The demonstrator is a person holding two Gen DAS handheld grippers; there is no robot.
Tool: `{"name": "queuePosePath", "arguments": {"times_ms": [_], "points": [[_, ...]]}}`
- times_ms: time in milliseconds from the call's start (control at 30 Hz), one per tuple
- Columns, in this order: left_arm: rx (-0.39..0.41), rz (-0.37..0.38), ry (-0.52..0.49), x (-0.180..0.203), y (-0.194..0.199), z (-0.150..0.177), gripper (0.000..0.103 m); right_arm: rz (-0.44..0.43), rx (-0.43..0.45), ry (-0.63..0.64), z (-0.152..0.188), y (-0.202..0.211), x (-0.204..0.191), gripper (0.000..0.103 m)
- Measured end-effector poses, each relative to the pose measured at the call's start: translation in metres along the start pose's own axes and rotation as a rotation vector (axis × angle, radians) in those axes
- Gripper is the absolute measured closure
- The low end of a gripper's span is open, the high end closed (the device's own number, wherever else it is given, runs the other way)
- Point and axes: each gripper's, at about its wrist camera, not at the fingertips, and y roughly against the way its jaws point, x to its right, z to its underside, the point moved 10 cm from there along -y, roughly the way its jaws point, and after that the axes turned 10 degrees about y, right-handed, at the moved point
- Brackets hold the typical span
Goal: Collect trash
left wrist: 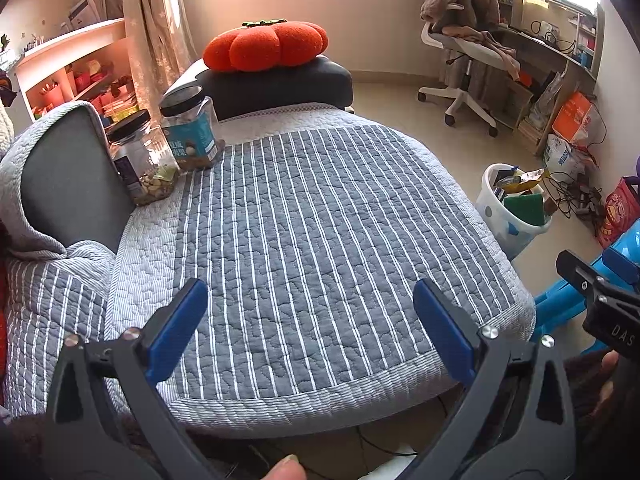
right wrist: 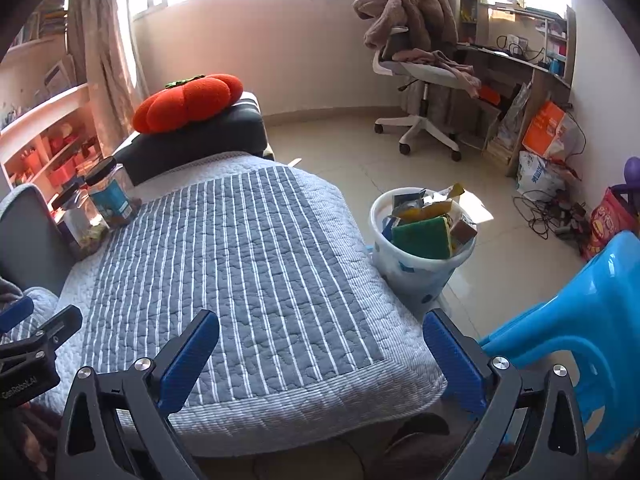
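Both tools empty: my left gripper (left wrist: 310,320) has its jaws spread wide with nothing between them, and my right gripper (right wrist: 320,354) is spread just as wide, also holding nothing. Both hover over the near edge of the striped quilt (left wrist: 320,220), which lies straight ahead of the fingers and looks bare, no loose trash on it that I can see. The trash bin (right wrist: 416,264) sits on the floor ahead and to the right of my right gripper, just beside the quilt's right edge, already heaped with wrappers and a green sponge (right wrist: 422,236) on top. Far ahead and left of my left gripper stand two jars (left wrist: 164,144) with black lids, touching or nearly so, against the grey backrest; they have snacks inside, so probably not trash. Judging from this, the collecting looks nearly or fully done. Risks: the bin is overfull, so pushing anything more in could tip the sponge or wrappers out over the rim. Grabbing a jar by mistake would be wrong, and wide jaws could knock one into the other. The blue plastic chair (right wrist: 580,320) is close on the right of my right gripper, so a swing toward the bin could clip it.
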Motion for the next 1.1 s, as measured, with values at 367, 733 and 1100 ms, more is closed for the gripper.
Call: {"name": "queuePosePath", "arguments": {"times_ms": [367,733,1100], "points": [[-0.002,0.002,0.002,0.001,0.0,0.0,0.001,0.007,-0.001,-0.006,0.0,0.0,0.002,0.0],[-0.004,0.0,-0.001,0.001,0.0,0.0,0.001,0.009,0.0,-0.002,0.0,-0.001,0.003,0.0],[-0.039,-0.009,-0.009,-0.007,-0.007,-0.007,0.001,0.022,-0.063,0.016,0.0,-0.015,-0.002,0.0]]}}
